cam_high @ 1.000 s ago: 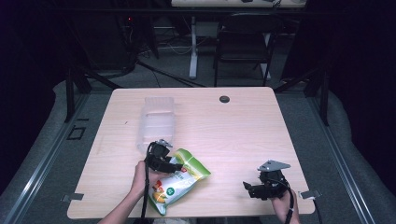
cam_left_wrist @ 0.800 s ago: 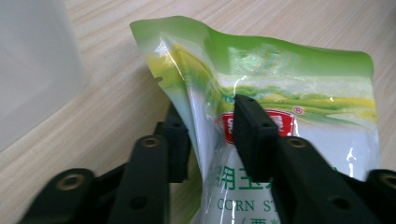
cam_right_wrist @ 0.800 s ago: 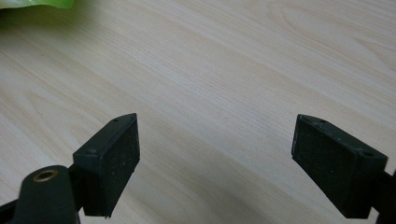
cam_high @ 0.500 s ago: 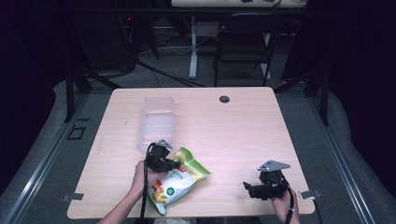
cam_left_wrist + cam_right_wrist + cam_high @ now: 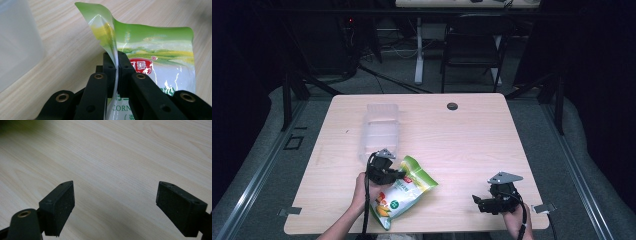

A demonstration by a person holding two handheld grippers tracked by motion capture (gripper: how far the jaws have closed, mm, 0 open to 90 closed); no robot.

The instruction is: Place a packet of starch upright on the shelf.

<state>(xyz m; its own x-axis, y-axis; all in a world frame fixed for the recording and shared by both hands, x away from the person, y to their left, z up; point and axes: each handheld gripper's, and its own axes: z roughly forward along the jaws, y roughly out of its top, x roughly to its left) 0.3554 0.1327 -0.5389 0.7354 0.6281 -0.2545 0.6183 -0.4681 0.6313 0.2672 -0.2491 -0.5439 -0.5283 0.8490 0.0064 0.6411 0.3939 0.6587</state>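
A green and white snack bag [image 5: 406,194] lies near the table's front left edge. My left gripper [image 5: 398,175] is shut on the bag's left edge, close to its top. In the left gripper view the black jaws pinch the thin side seam of the bag [image 5: 160,50] at the left gripper [image 5: 116,57], and the corner above curls up. My right gripper [image 5: 478,202] rests low at the front right of the table, well apart from the bag. In the right gripper view the right gripper [image 5: 115,202] stands open over bare wood, nothing between its pads.
A clear plastic container [image 5: 382,131] stands just behind the left gripper, and its pale wall [image 5: 15,37] is close on that side. A small black round cap [image 5: 452,106] sits at the far edge of the wooden table [image 5: 472,145]. A chair [image 5: 472,47] stands beyond.
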